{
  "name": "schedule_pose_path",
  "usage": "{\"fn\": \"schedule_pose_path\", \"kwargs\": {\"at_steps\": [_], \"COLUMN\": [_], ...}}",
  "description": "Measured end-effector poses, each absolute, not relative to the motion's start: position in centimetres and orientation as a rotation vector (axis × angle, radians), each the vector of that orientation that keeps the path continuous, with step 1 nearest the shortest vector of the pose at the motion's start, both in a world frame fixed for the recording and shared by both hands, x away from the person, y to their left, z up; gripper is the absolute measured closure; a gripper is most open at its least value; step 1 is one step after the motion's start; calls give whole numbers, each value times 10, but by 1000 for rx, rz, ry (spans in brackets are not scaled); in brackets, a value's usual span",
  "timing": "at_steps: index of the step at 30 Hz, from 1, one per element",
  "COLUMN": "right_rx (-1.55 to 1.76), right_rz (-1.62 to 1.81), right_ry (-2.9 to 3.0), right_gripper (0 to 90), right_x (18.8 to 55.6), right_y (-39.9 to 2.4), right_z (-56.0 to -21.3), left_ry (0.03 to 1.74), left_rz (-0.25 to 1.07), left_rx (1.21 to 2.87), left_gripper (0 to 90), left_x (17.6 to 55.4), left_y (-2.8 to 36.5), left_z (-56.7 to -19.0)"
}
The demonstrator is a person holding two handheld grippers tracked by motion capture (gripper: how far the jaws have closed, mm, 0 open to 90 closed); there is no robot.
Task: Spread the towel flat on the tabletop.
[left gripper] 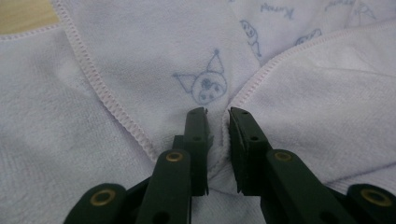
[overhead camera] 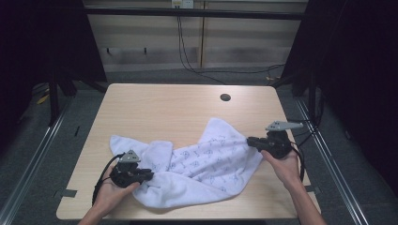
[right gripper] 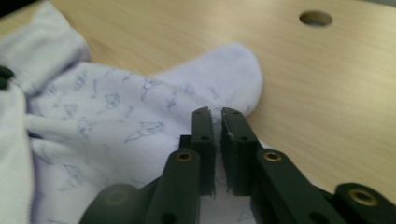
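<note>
A white towel [overhead camera: 206, 164] printed with small blue cartoon figures lies crumpled across the near half of the wooden bench [overhead camera: 164, 108], one corner peaking toward the round cable hole [overhead camera: 225, 97]. The left tongs [overhead camera: 149, 175] are clamped on a fold at the towel's near left part, cloth pinched between the narrow jaws. The right tongs [overhead camera: 249, 140] are clamped on its right edge, just above the bench.

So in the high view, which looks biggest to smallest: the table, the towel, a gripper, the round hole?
1. table
2. towel
3. left gripper and right gripper, about alike
4. round hole
</note>
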State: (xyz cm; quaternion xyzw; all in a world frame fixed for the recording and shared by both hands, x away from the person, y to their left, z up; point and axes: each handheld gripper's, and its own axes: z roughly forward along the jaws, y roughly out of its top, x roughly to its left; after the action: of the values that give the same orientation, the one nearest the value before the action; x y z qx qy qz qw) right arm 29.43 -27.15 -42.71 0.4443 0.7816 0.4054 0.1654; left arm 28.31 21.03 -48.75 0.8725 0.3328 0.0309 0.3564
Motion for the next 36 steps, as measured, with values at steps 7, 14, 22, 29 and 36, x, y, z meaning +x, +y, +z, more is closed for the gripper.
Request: {"fn": "schedule_pose_path", "kwargs": {"at_steps": [7,14,22,29,36], "right_rx": [1363,1352,1360,1317,1415], "right_rz": [1184,1189,1014,935,1108], "right_ry": [2203,2239,2327,2353,2224], "right_gripper": [612,604,549,840,869], "right_x": [303,366,417,412,421], "right_y": [-296,-263,-220,-209,-229], "right_z": [-451,-456,-486,-497,-475], "left_ry": [818,796,784,757,764], "left_rz": [114,150,132,119,138], "left_rx": [2172,2117,2225,2243,2253], "left_gripper": [711,660,728,900,900], "left_x": [276,309,311,302,300], "left_y": [218,190,188,189,189], "left_z": [-478,-471,-493,-490,-492]}}
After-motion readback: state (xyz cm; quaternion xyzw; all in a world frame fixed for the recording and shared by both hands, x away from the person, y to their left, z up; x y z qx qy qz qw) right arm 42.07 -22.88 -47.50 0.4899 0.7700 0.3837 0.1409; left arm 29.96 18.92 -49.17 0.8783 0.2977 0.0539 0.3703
